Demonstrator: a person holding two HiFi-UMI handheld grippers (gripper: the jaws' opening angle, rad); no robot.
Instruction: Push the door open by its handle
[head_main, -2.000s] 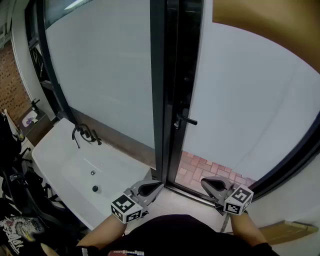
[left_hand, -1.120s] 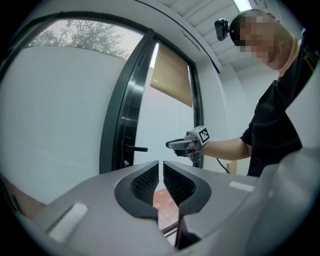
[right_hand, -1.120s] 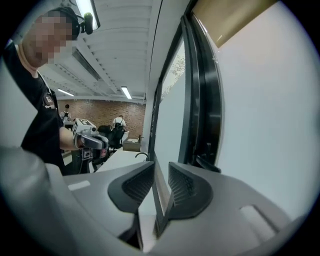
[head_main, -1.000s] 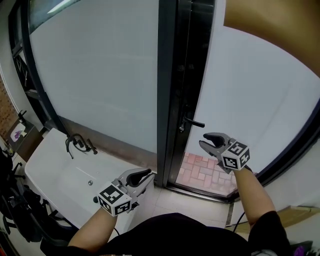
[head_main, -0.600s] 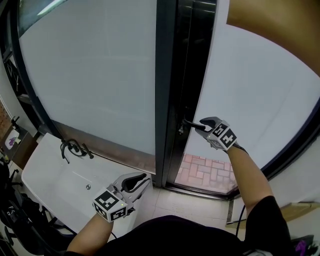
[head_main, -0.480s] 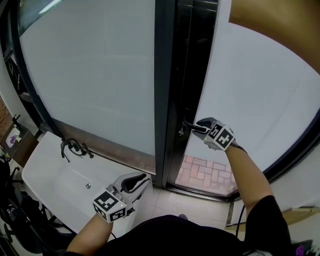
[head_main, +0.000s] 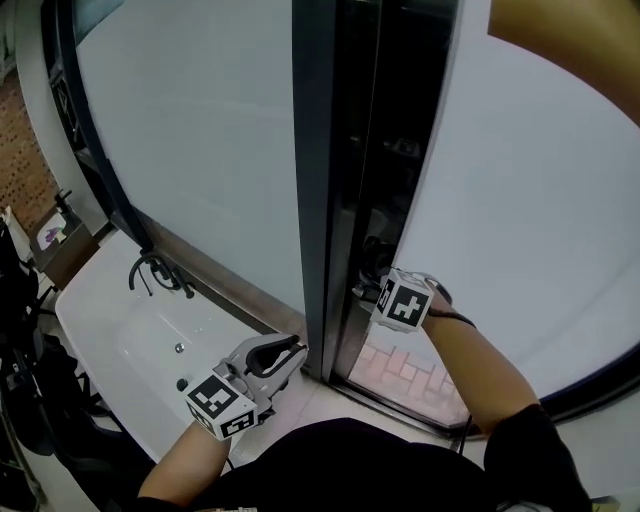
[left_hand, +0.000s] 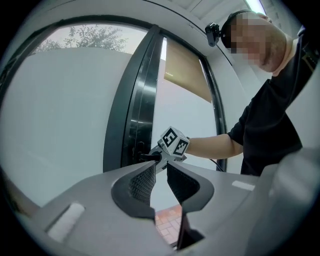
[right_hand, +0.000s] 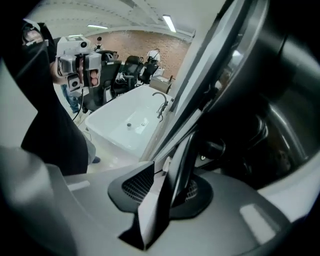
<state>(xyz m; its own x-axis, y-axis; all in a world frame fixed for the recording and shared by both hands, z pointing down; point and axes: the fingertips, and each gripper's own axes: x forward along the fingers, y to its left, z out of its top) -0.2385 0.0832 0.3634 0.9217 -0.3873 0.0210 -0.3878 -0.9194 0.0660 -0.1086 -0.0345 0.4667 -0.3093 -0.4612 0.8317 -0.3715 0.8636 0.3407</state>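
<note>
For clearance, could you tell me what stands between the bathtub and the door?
The dark door frame separates bathtub and door, in the head view.

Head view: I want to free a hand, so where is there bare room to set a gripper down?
The white tub is bare inside between its black faucet and near rim. Past the door, brick paving lies bare. At far left, dark clutter crowds in; the left gripper hangs over the floor strip.

Head view looks steeply down; both gripper views (close, facing each other) share the door handle (left_hand: 148, 157).
</note>
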